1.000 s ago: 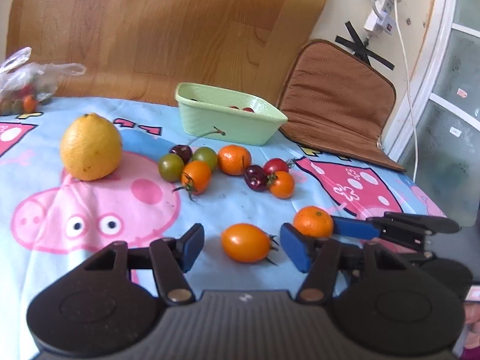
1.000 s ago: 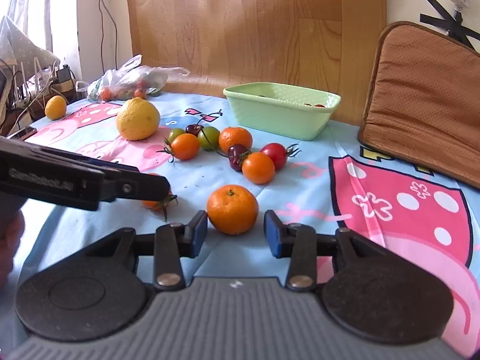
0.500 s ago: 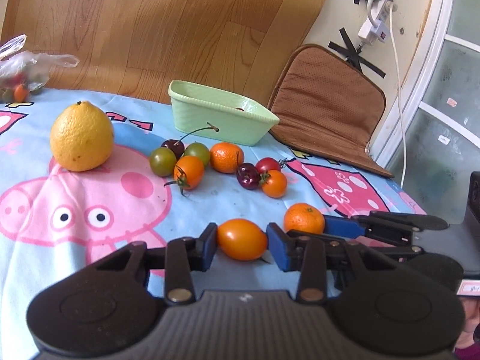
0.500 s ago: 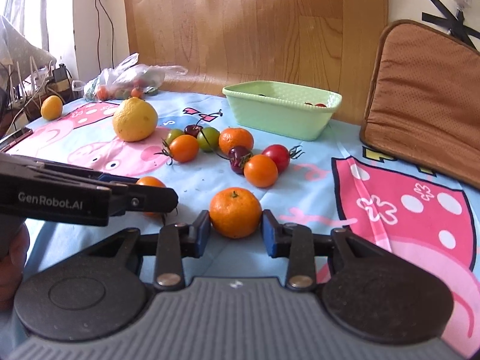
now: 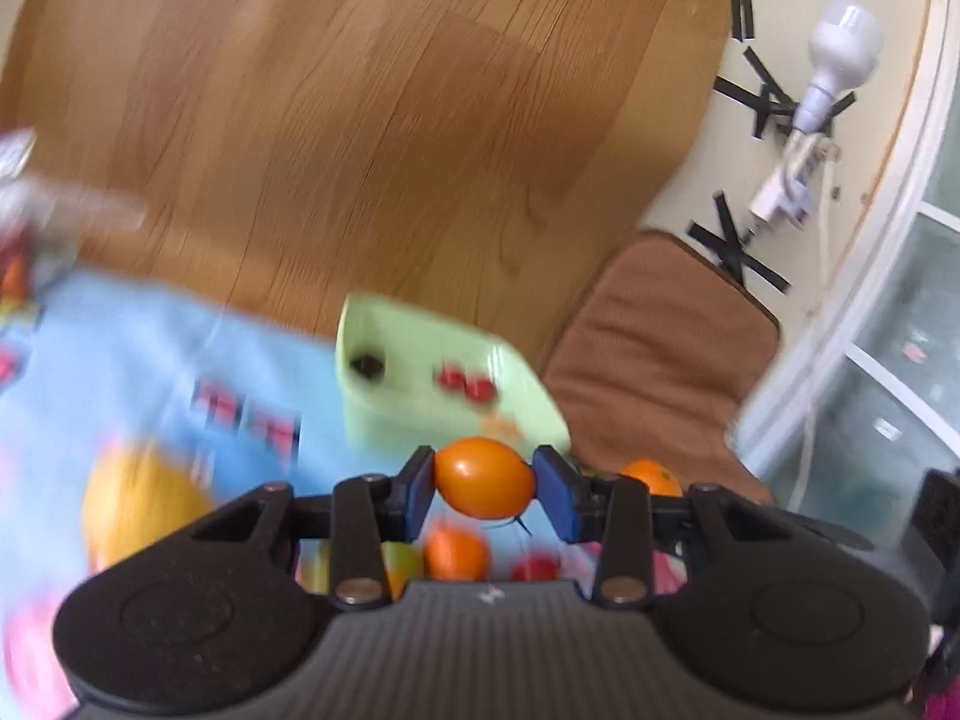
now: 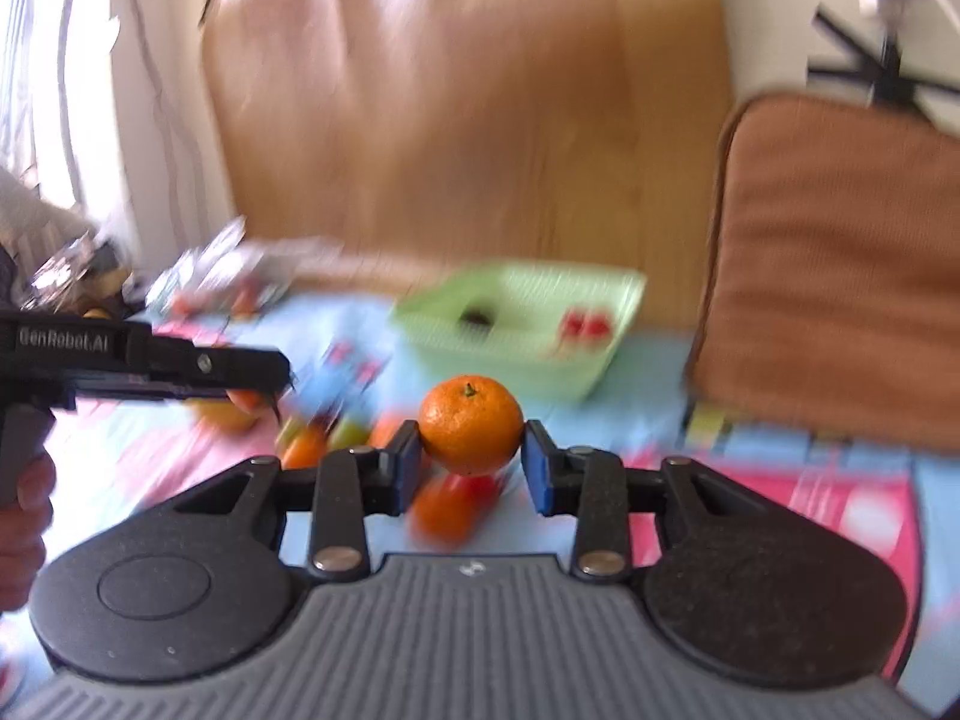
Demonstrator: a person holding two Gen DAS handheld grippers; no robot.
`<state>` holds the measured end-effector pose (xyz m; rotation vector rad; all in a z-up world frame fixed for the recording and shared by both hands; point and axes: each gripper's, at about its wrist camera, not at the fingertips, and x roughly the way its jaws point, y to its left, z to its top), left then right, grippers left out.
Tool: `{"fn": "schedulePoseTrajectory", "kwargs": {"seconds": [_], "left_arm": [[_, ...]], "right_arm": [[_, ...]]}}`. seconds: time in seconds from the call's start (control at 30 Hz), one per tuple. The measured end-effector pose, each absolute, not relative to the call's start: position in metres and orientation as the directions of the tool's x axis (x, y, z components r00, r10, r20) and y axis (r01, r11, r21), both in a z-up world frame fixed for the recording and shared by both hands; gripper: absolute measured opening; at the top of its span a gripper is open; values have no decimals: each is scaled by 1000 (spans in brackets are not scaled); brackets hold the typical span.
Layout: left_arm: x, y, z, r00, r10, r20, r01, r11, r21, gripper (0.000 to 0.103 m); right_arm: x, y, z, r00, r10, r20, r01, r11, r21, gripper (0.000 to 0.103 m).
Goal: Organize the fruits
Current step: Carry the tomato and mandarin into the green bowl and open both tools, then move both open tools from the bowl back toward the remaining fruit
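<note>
My left gripper (image 5: 483, 492) is shut on an oval orange tomato (image 5: 483, 477) and holds it up above the cloth, in front of the green basket (image 5: 384, 408). My right gripper (image 6: 471, 465) is shut on a small mandarin (image 6: 471, 423), also lifted, with the green basket (image 6: 516, 354) behind it. The basket holds two red fruits (image 6: 585, 324) and a dark one (image 6: 477, 317). The mandarin also shows to the right in the left wrist view (image 5: 653, 476). The left gripper shows at the left of the right wrist view (image 6: 264, 369). Both views are blurred.
A big yellow lemon (image 5: 141, 510) and several small tomatoes and cherries (image 6: 336, 438) lie on the blue cartoon cloth (image 5: 120, 360). A brown cushion (image 6: 840, 276) stands at the right. A plastic bag of fruit (image 6: 228, 282) lies at the back left.
Both grippers closed on their fruit and lifted it off the cloth, moving up and toward the green basket. The views now look down into the basket.
</note>
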<state>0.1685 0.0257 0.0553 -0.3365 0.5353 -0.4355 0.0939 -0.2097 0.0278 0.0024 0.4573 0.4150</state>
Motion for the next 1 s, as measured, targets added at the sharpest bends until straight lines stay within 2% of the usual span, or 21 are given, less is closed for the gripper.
{"fn": "schedulePoseTrajectory", "kwargs": {"seconds": [0.2, 0.27, 0.33, 0.43, 0.5, 0.6, 0.7, 0.77, 0.9, 1.0], "left_arm": [[268, -2, 48, 742, -389, -546, 230, 913, -337, 36], [282, -8, 41, 737, -374, -564, 219, 920, -324, 37], [289, -13, 33, 735, -350, -580, 198, 930, -311, 44], [293, -17, 23, 724, -342, -599, 193, 934, -299, 46], [288, -16, 25, 732, -330, -596, 185, 938, -293, 46], [261, -2, 41, 766, -360, -533, 193, 919, -342, 46], [202, 18, 55, 811, -361, -460, 208, 913, -350, 46], [152, 30, 53, 830, -360, -426, 222, 914, -340, 51], [71, 38, 28, 862, -262, -433, 189, 960, -205, 53], [45, 43, 4, 854, -241, -460, 175, 968, -181, 53]], "right_arm": [[179, -197, 24, 840, 357, -408, -354, 931, 85, 39], [201, -190, 16, 833, 353, -426, -354, 932, 82, 39], [216, -185, 7, 817, 358, -452, -364, 928, 77, 39], [222, -181, -7, 798, 367, -478, -385, 921, 64, 40], [219, -183, -7, 811, 360, -462, -382, 923, 48, 41], [212, -193, 2, 834, 363, -415, -369, 927, 69, 41], [201, -200, 9, 842, 374, -389, -363, 926, 104, 41], [190, -203, 14, 843, 383, -377, -366, 923, 120, 41], [165, -200, 23, 810, 453, -373, -422, 891, 167, 41], [140, -192, 19, 771, 489, -408, -463, 870, 168, 41]]}}
